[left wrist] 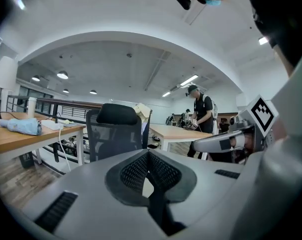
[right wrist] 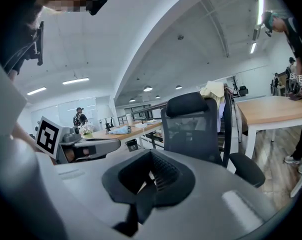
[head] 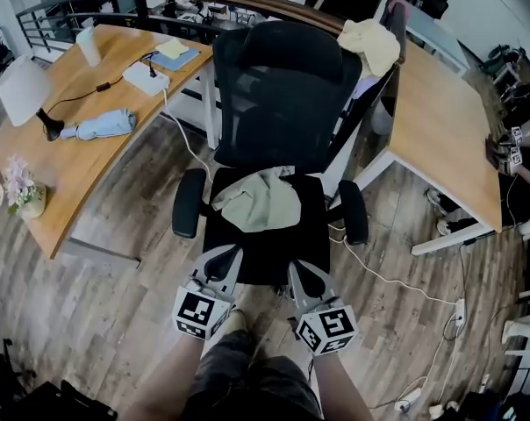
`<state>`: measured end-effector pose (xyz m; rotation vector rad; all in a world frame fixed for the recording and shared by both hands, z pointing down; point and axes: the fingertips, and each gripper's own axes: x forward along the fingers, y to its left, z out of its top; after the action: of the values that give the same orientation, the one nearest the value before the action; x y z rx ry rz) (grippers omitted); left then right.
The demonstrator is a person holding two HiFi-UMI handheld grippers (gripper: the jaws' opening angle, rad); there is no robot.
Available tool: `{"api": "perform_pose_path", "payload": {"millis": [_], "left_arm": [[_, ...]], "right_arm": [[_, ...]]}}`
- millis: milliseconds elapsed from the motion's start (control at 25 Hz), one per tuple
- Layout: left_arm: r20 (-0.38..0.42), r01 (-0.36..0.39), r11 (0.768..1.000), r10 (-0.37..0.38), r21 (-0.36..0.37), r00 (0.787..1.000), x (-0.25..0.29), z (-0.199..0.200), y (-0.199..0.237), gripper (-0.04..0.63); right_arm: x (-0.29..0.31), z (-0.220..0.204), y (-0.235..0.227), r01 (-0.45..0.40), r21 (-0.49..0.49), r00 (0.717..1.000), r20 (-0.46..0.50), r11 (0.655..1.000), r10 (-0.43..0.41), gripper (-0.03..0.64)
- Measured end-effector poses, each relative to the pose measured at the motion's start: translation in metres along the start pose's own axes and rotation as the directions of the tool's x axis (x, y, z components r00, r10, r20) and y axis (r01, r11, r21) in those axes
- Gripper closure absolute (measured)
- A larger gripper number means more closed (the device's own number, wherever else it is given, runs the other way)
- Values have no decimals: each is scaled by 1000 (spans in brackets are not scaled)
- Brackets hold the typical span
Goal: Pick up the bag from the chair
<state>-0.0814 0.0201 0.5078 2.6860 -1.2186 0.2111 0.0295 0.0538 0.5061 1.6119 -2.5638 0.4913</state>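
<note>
The bag point(head: 261, 200) lies crumpled on the seat of the black office chair point(head: 282, 95), toward the far side by the backrest. The left gripper point(head: 225, 258) and right gripper point(head: 302, 275) sit side by side at the seat's near edge. Both are clenched on nothing and clear of the bag.

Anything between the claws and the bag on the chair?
No. Head view: only bare chair seat between left claw, right claw and the bag.

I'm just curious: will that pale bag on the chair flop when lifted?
Probably floppy: the bag lies crumpled in soft folds on the chair seat. Likely light, since it looks nearly flat. Unlikely to slide, being cloth-like.
</note>
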Motion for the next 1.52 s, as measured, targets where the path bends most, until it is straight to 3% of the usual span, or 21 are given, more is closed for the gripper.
{"api": "perform_pose_path", "payload": {"millis": [120,520,1000,1520], "left_arm": [[-21,26,999,-25,25,999,11,-7,1,598],[-40,33,999,-33,-4,999,37,-23,8,598],[-99,-54,998,50,-41,994,84,-41,34,598],[-217,-142,980,109,-141,970,148,-110,67,598]], "right_arm": [[11,-6,-4,2,8,1000,-10,1000,-1,609],[38,-23,-21,-9,25,999,-41,1000,10,609],[96,-36,-51,-103,13,989,-109,995,104,609],[160,-78,-99,-170,36,959,-226,985,174,609]]}}
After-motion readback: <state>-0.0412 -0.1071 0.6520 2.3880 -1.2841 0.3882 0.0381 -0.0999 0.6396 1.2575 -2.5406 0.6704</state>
